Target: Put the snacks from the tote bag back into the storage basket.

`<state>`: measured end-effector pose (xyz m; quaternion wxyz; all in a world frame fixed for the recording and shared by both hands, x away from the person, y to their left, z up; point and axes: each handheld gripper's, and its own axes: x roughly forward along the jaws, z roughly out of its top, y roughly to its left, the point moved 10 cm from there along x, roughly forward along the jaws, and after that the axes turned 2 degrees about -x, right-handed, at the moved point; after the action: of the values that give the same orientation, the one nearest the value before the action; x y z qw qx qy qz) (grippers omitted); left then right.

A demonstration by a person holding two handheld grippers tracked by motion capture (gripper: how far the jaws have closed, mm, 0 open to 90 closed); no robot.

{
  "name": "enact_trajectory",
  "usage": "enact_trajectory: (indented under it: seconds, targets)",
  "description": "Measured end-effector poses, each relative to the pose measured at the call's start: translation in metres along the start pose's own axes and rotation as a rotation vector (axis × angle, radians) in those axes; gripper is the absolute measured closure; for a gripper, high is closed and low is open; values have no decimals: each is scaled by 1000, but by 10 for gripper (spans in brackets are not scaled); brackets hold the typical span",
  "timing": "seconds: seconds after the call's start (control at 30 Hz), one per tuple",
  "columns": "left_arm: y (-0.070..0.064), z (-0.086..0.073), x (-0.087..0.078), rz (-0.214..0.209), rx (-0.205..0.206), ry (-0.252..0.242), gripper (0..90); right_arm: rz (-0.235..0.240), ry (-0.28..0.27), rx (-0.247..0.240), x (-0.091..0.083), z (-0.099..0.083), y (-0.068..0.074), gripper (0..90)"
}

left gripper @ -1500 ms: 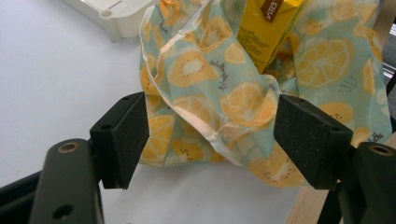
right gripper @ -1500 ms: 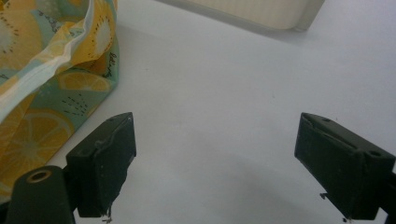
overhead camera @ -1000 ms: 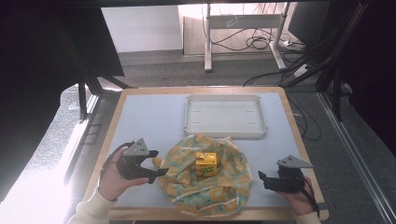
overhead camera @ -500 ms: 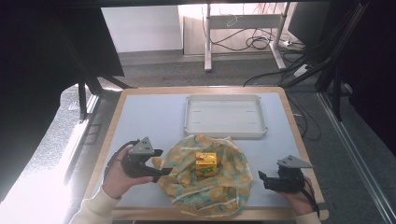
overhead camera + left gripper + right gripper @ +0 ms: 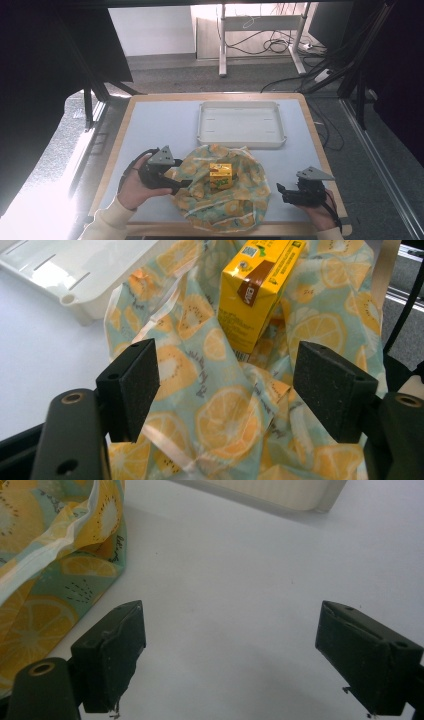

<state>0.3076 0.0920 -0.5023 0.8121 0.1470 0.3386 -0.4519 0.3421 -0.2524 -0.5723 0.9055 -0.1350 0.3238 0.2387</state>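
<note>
A fruit-print cloth lies spread and rumpled at the table's front middle, with a small yellow drink carton standing on it. My left gripper is open over the cloth's left edge; in the left gripper view its pads stand wide apart above the cloth, with the carton just beyond them. My right gripper is open over bare table, a short way right of the cloth. Its own view has the cloth's edge at the left.
A shallow white tray sits empty at the back middle of the blue-grey table top, just behind the cloth. The tray's corner lies ahead of the right gripper. A desk frame and cables stand on the floor beyond.
My left gripper has moved right, from beside the cloth to over its left edge. The right gripper, carton and tray have stayed put.
</note>
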Motion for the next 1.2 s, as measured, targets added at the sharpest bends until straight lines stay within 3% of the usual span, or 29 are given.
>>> enact_trajectory:
  seconds: [0.3,0.77,1.2]
  targets:
    - [-4,10,5,-7,30,11,267,3,-3,3,0,0,0,128]
    - [-8,20,16,-26,45,25,267,2,-9,3,-1,0,-1,128]
    - [-15,37,30,-56,110,63,266,-2,-5,9,-1,-1,-2,128]
